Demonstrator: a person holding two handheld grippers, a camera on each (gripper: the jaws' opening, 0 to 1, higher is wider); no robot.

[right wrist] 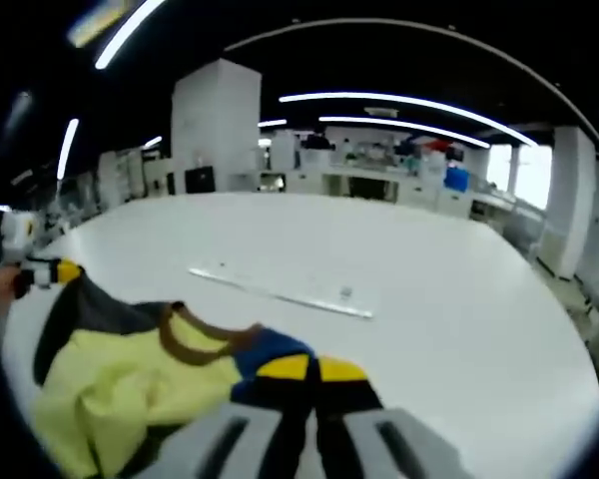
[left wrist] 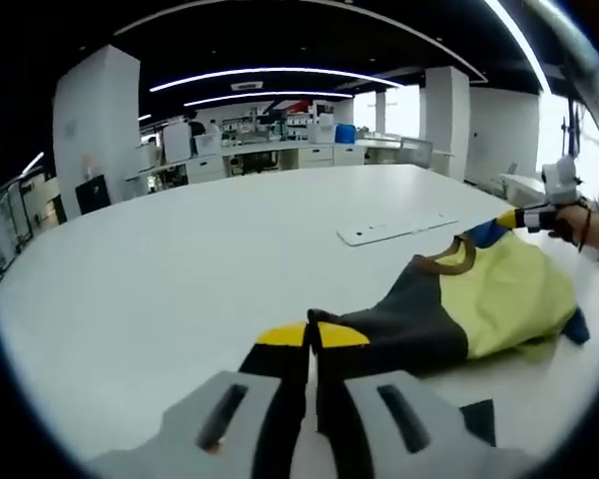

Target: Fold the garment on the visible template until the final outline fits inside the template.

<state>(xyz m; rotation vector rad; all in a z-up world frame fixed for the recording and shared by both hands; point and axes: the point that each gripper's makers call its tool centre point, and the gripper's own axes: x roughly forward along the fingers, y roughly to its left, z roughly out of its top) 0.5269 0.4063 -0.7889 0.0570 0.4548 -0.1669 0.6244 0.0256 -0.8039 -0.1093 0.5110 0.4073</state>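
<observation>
Left tongs (left wrist: pixel 311 344) pinched shut on a dark corner of the garment (left wrist: pixel 479 299), yellow tips pressed together with cloth caught between them. Right tongs (right wrist: pixel 309 371) same deal in the right gripper view, clamped tight on the blue edge just by the brown neckband (right wrist: pixel 205 334). Also visible far right in the left gripper view, out at the blue corner with a hand (left wrist: pixel 589 225) behind it. Between the two, a yellow, charcoal and blue top, stretched loosely across the near edge of the white counter (left wrist: pixel 180 259), partly lifted and bunched, yellow panel sagging in soft folds. Beyond it, well apart from the cloth, a flat pale template (left wrist: pixel 394 230) lying on the counter, so not on the template yet by the look of it. Handling guess: light, floppy knit, zero stiffness, droops wherever unsupported, probably slides easily on that smooth top. Best held at corners, hems or shoulder seams, pulled taut between both tongs so the middle doesn't crumple; grabbing mid-panel likely just makes a wad. Fair chance of a sleeve tucking under unseen while being dragged over.
</observation>
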